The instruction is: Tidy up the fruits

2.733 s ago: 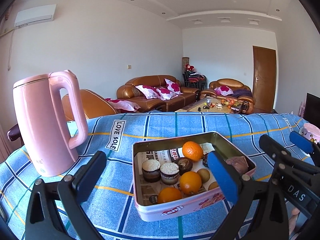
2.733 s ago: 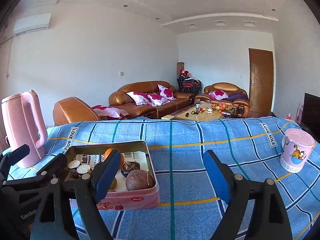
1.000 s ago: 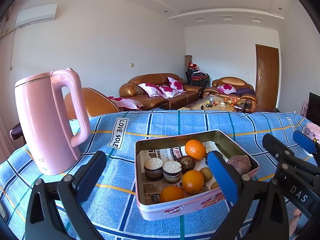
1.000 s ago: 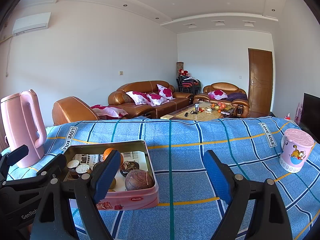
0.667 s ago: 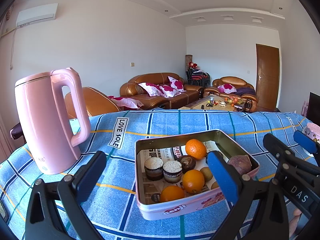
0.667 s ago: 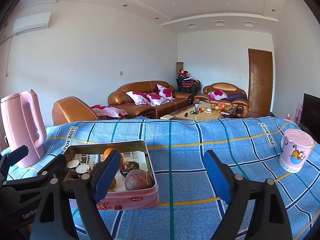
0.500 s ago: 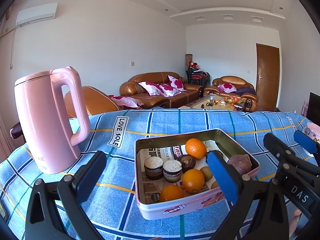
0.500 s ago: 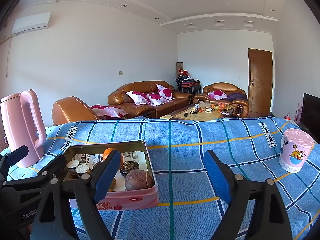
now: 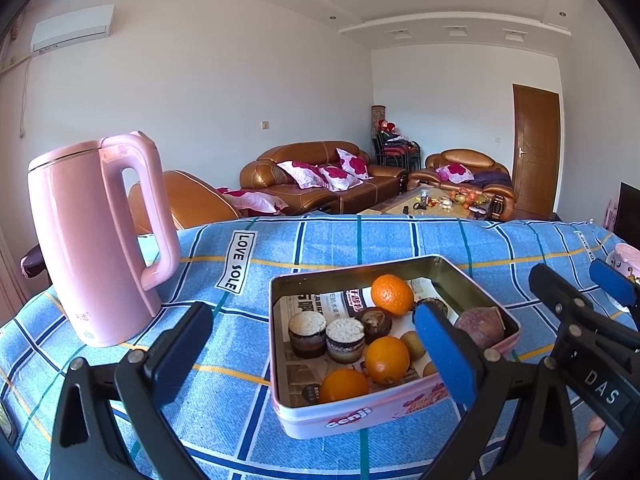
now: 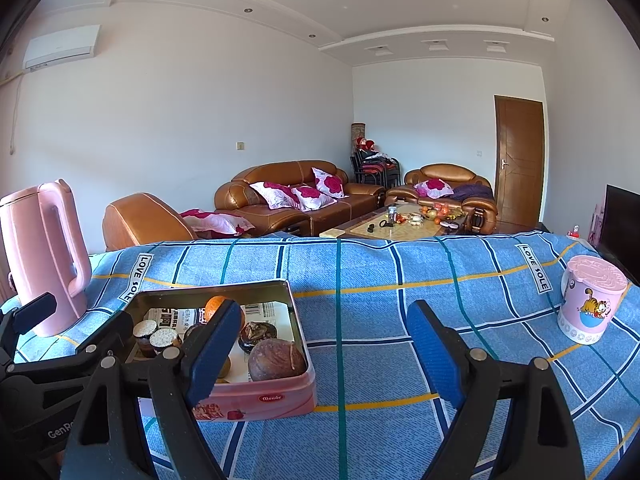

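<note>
Both the left gripper [image 9: 312,354] and right gripper [image 10: 324,344] hover with fingers spread wide, holding nothing; the oranges [image 9: 386,359] and other fruit lie together inside the pink tin [image 9: 384,410] on the blue cloth, a scene fitting either sorting ahead or sorting finished, pink kettle [image 9: 96,240] beyond

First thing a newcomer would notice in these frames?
Likely the open pink tin on the blue plaid tablecloth, holding three oranges, small round cakes and a purplish fruit. Then the tall pink kettle standing to its left. Both grippers, left and right, hover open and empty in front.
</note>
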Demonstrator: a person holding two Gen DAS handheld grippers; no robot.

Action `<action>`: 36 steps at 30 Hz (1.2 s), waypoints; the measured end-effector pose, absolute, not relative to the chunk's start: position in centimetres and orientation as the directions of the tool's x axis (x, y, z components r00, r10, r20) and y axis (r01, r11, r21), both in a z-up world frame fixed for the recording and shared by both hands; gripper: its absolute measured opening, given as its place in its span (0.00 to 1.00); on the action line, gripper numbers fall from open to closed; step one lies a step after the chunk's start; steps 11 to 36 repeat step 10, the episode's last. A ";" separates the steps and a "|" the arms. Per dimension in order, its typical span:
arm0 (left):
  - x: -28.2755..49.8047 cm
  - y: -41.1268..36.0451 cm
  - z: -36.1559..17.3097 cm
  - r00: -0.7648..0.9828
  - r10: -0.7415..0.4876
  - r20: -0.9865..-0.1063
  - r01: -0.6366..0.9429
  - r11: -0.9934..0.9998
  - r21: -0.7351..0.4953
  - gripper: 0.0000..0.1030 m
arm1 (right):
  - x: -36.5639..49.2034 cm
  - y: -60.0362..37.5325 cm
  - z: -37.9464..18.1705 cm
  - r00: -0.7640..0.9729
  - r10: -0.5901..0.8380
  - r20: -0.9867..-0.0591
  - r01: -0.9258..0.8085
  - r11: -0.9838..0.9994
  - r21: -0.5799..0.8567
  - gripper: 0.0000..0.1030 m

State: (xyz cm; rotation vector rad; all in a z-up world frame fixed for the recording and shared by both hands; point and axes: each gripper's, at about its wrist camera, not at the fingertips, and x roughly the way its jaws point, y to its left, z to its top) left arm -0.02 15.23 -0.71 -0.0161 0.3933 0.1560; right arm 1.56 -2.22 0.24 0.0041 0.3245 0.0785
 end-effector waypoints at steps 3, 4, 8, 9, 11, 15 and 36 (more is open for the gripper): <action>0.0 15.1 -0.6 0.913 0.143 -0.382 -0.149 0.989 0.015 1.00 | 1.6 -2.2 0.2 0.944 0.078 -0.321 -0.076 0.997 0.018 0.84; -0.1 15.1 -0.6 0.913 0.144 -0.381 -0.149 0.989 0.017 1.00 | 1.6 -2.2 0.2 0.944 0.077 -0.321 -0.075 0.997 0.018 0.84; 0.0 14.9 -0.6 0.911 0.149 -0.386 -0.152 0.988 0.023 1.00 | 1.8 -2.5 0.1 0.942 0.063 -0.329 -0.057 0.998 0.028 0.86; 0.0 14.9 -0.6 0.910 0.148 -0.386 -0.151 0.988 0.024 1.00 | 1.8 -2.7 0.1 0.940 0.055 -0.337 -0.046 0.998 0.034 0.88; -0.1 15.0 -0.5 0.910 0.148 -0.388 -0.150 0.988 0.024 1.00 | 2.0 -3.1 0.0 0.937 0.040 -0.347 -0.027 0.999 0.042 0.89; -0.1 15.0 -0.5 0.910 0.148 -0.388 -0.150 0.988 0.024 1.00 | 2.0 -3.1 0.0 0.937 0.040 -0.347 -0.027 0.999 0.042 0.89; -0.1 15.0 -0.5 0.910 0.148 -0.388 -0.150 0.988 0.024 1.00 | 2.0 -3.1 0.0 0.937 0.040 -0.347 -0.027 0.999 0.042 0.89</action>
